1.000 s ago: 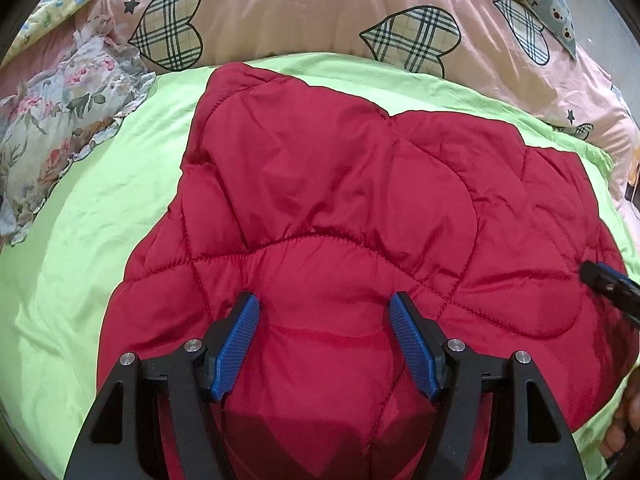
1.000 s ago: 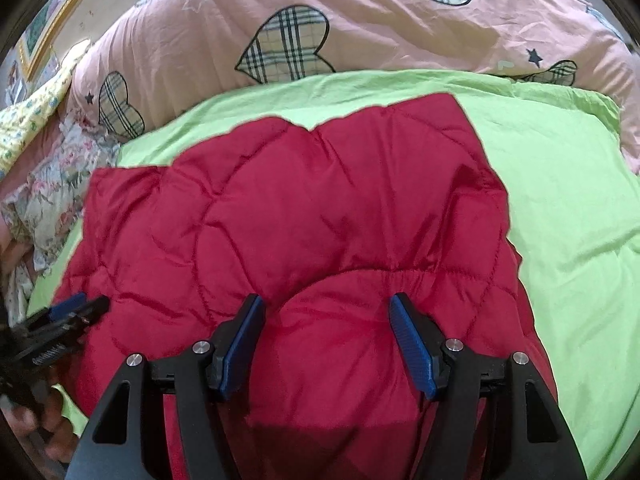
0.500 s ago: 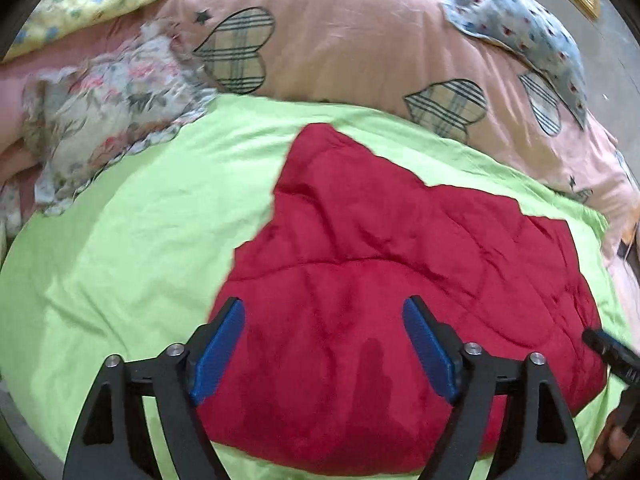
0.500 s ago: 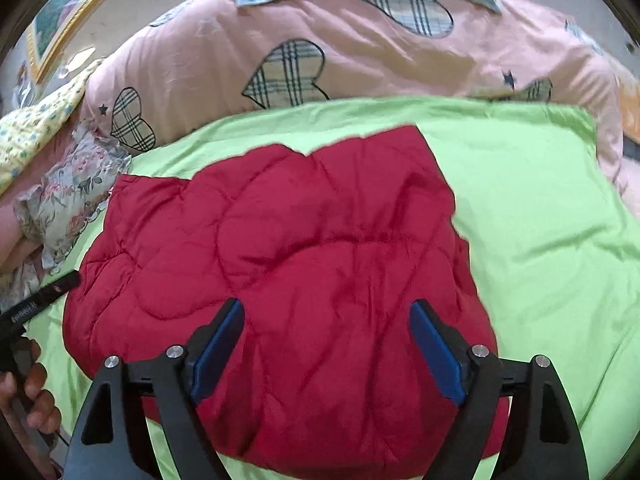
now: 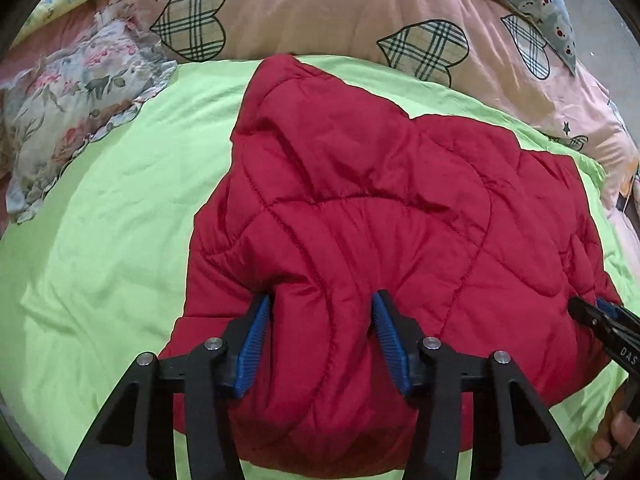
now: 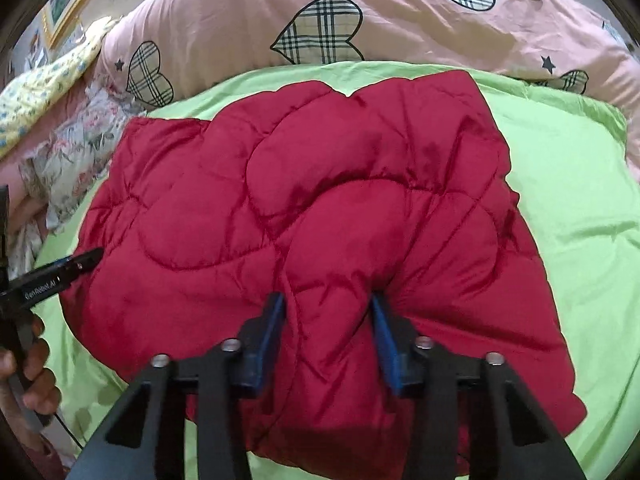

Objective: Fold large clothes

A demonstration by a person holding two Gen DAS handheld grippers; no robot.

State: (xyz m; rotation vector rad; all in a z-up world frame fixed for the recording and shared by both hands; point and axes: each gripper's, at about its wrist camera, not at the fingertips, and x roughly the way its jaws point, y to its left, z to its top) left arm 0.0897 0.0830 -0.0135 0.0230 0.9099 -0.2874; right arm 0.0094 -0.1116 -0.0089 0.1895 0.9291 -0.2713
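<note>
A red quilted puffer jacket [image 5: 380,208] lies folded in a thick bundle on a lime-green sheet [image 5: 100,220]; it also shows in the right wrist view [image 6: 320,200]. My left gripper [image 5: 322,320] pinches a bunched fold of the jacket at its near left edge between the blue pads. My right gripper [image 6: 328,318] pinches a bunched fold at the near right part. Each gripper shows at the edge of the other's view: the right one [image 5: 600,316], the left one [image 6: 68,268].
A pink quilt [image 5: 340,8] with plaid hearts is piled behind the jacket. A floral pillow [image 5: 68,92] lies at the far left. The green sheet [image 6: 580,220] spreads out on both sides of the jacket. The person's hand [image 6: 24,376] shows at the left.
Half a second ago both grippers were open and lifted above the jacket. Now both have come down and closed on folds of the red fabric.
</note>
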